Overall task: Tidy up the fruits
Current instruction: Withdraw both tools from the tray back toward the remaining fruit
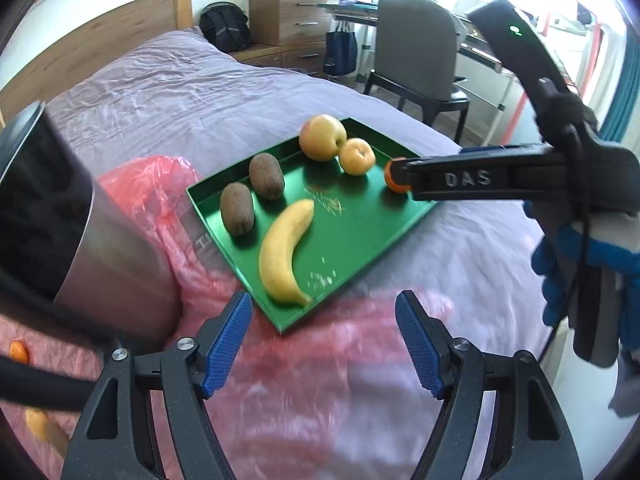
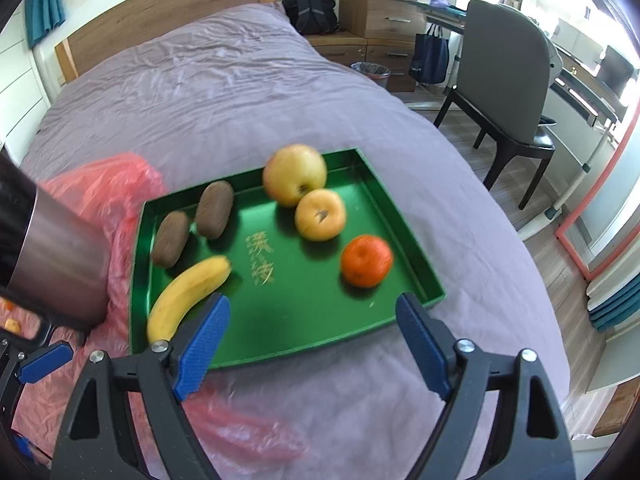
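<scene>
A green tray (image 2: 304, 320) lies on the bed and holds two kiwis (image 2: 214, 208), a banana (image 2: 188, 296), an apple (image 2: 294, 174), a yellow-orange fruit (image 2: 320, 214) and an orange tangerine (image 2: 366, 260). My right gripper (image 2: 312, 344) is open and empty above the tray's near edge, just short of the tangerine. In the left wrist view it reaches in from the right over the tangerine (image 1: 394, 184). My left gripper (image 1: 324, 344) is open and empty above the red plastic bag (image 1: 312, 392), near the tray (image 1: 360, 232) corner.
The red bag spreads over the purple bed cover (image 2: 200, 80) left of and in front of the tray. Small orange fruits (image 1: 18, 352) lie on it at the far left. A grey sleeve (image 1: 80, 220) crosses the left side. A chair (image 2: 508, 92) and desk stand right.
</scene>
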A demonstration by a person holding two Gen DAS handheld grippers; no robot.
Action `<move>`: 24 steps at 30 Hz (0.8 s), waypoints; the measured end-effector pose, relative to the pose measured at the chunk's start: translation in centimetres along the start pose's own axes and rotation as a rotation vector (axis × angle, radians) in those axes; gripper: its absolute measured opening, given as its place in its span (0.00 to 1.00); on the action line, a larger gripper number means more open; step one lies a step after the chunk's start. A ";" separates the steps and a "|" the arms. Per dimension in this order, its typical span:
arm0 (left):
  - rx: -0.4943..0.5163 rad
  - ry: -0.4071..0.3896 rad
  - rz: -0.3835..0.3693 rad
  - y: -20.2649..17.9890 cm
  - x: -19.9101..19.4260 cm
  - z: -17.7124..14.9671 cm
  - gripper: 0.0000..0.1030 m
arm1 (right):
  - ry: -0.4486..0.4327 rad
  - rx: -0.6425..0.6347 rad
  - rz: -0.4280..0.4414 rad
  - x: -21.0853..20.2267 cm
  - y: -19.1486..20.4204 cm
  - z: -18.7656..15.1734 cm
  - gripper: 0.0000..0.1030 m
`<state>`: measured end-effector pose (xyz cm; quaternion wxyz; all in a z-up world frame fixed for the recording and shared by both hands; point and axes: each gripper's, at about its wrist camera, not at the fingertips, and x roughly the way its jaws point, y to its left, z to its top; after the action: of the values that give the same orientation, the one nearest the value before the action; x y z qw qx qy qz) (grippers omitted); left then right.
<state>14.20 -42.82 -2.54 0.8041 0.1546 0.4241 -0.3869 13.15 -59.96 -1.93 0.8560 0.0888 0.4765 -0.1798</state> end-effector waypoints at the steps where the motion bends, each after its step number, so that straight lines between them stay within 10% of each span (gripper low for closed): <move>1: 0.003 -0.001 -0.017 0.2 -0.7 -0.7 0.67 | 0.008 -0.010 0.002 -0.4 0.6 -0.6 1.00; 24: -0.093 0.072 0.073 11.3 -9.4 -13.6 0.73 | 0.235 -0.261 0.206 -4.2 17.2 -12.5 1.00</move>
<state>11.84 -23.01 -3.96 0.8082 0.1461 0.4644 -0.3312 8.04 -39.19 -5.35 0.8127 0.0455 0.5807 -0.0164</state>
